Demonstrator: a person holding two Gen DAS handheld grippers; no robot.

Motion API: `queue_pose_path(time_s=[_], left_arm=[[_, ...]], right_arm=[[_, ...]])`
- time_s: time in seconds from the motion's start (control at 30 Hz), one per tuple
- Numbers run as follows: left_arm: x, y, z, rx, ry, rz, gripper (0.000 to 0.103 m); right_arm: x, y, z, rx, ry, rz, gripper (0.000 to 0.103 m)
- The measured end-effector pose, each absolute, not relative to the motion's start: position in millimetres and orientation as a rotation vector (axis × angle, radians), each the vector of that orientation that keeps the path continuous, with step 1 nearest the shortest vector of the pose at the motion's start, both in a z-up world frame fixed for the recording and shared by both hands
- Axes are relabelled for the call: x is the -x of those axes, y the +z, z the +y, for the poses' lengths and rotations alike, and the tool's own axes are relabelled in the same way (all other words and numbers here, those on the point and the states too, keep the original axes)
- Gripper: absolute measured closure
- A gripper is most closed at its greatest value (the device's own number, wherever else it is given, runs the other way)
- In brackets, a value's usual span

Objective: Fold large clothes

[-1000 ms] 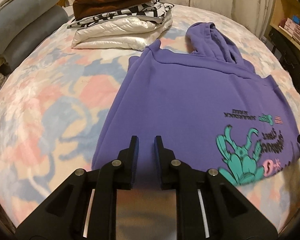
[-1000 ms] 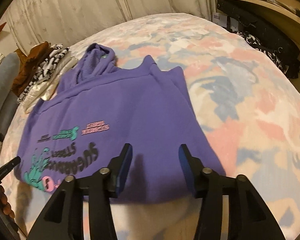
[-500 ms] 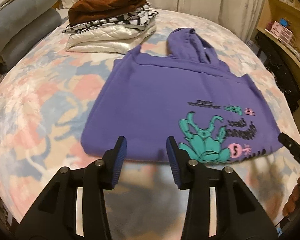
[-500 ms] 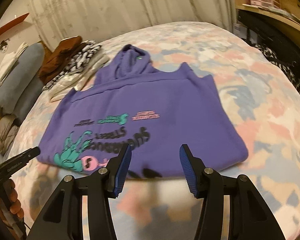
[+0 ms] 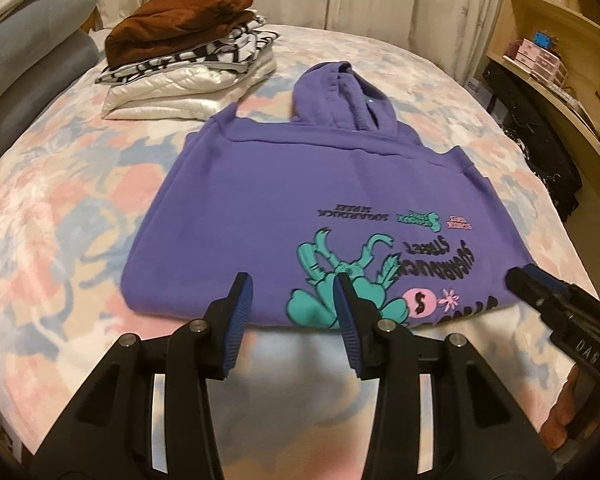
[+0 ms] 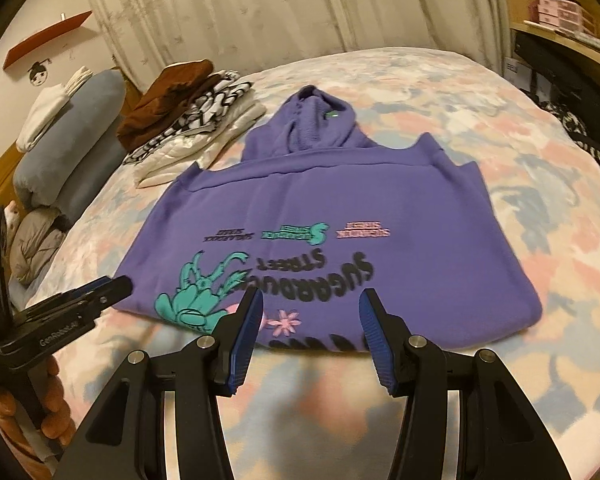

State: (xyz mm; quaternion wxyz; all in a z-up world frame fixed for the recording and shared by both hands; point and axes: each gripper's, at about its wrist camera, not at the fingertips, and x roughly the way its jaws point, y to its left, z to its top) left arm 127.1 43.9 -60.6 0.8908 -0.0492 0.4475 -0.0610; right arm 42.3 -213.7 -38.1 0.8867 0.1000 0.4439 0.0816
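The purple hoodie (image 5: 324, 208) is taken as the landmark. A second ago both grippers were low over its near edge, and the jaws of the left gripper (image 5: 294, 312) were almost closed there. They were then opened about halfway within that second, with no cloth seen between them. The gap of the right gripper (image 6: 310, 320) has been kept at the same middle width, and nothing is held in it either. Both grippers have been drawn back from the near edge and lifted, so that more of the hoodie is now seen in both views and a strip of the floral bed cover (image 5: 60, 216) is seen in front of the near edge. The hoodie itself has not been shifted on the bed.

From this it is judged that the lower part was folded up and released, and that this fold is finished. The hood (image 5: 340, 96) is not yet folded in, so one more fold can be expected, but this is only a judgement.

The hoodie is laid flat as a compact rectangle, with the sleeves tucked out of sight. The printed side is up, with a teal figure (image 5: 340, 284) and black lettering close to the near edge; the print is read upside down from the grippers. The hood is stretched out beyond the far edge. Beyond the far left corner of the hoodie a pile of folded clothes (image 5: 188, 52) is seen, near but apart from it.
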Motion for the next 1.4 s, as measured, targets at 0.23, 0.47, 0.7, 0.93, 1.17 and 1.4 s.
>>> queue_pose_path(time_s=[0.23,0.47,0.7,0.93,1.17,1.4], left_arm=[[-149,-105,25,0.047,-0.108,0.983,0.063],[-153,-139,39,0.039,-0.073,1.007,0.062],[-151,-144,56,0.079,-0.076,1.000,0.062],[-150,-142,57,0.098,-0.079,1.006,0.062],[-164,-137,56,0.065,-0.096,1.052,0.062],[-213,-119,72,0.040,-0.106,1.084,0.062]], right_arm=[[-67,-76,-179,-0.162,0.225,0.979,0.052],[-71,-127,-192,-0.163,0.163,1.044,0.052],[-60,-145,-254,-0.259,0.068,1.056,0.052],[-56,-145,-263,-0.229,0.049,1.057,0.052],[-57,-144,-252,-0.206,0.085,1.075,0.042],[-82,-131,-254,-0.149,0.108,1.120,0.041]])
